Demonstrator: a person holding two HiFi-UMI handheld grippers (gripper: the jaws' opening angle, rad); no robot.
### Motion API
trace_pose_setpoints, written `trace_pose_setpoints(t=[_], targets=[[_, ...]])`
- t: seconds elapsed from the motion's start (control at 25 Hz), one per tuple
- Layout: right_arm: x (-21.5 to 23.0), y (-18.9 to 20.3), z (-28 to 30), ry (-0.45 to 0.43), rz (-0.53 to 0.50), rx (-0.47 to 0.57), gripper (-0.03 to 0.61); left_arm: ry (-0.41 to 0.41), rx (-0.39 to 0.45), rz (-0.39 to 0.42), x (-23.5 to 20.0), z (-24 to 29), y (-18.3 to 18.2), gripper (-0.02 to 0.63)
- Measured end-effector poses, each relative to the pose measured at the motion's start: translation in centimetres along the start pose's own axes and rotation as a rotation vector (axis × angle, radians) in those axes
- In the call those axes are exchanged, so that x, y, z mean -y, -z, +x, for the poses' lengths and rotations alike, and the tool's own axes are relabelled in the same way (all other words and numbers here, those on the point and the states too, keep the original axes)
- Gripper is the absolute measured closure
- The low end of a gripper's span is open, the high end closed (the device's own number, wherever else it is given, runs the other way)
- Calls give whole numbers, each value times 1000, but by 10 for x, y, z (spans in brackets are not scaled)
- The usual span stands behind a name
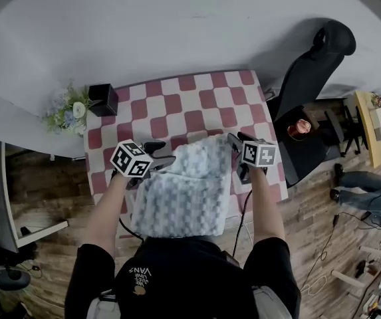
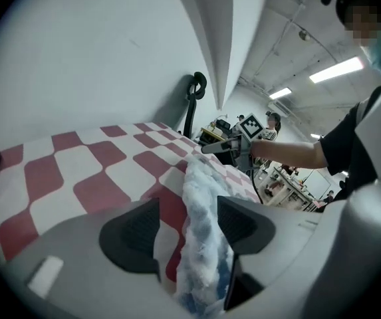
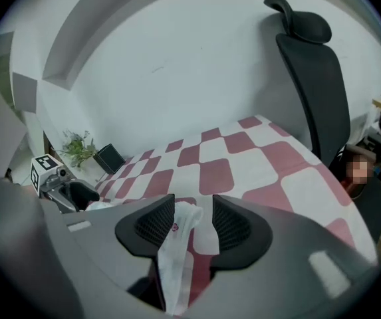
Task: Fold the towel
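Towel lies rumpled at the counter's near edge. Its far corners stand between the parted jaws of the left gripper and right gripper, and neither pinches. Likely risk: cloth catches a pad on withdrawal, dragging the fold askew.

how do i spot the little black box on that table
Find the table with the red-and-white checked cloth. By its far left corner, seen from the head view, is a bunch of flowers. The black box stands just right of them, a plain dark cube beside pale, leafy blooms.
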State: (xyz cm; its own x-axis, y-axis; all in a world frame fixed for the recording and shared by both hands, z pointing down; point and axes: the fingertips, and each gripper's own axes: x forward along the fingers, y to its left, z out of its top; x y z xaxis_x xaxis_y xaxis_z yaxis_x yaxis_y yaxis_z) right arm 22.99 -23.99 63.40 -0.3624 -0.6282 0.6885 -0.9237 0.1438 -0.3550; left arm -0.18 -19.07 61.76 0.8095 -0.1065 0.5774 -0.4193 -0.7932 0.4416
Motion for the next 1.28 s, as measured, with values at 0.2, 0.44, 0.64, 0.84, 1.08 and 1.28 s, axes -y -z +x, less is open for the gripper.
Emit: trace_pose_setpoints(t=[0.2, 0.44, 0.64, 0.84, 1.08, 1.28], targets=[[-2, 13, 22, -57, 17, -63, 420, 33, -87, -10, 2, 16, 12, 369], [-24, 2, 0, -131, -24, 26, 521, 13, -103, 57, 7, 13, 8, 575], [-37, -12, -51, -162, -41, 206, 541, -136, -96, 350, 24, -14, -7, 583], [-38, 14, -111, -142, -28, 318, 543, -315, -89, 685, 54, -43, -6, 584], [-21, 98, -128, -48, 17, 181, 543, -190, -184, 782, 85, -32, 39, 583], [-14, 140, -127, 24, 34, 100, 544, 14, -236, 744, 111, -23, 61, 558]])
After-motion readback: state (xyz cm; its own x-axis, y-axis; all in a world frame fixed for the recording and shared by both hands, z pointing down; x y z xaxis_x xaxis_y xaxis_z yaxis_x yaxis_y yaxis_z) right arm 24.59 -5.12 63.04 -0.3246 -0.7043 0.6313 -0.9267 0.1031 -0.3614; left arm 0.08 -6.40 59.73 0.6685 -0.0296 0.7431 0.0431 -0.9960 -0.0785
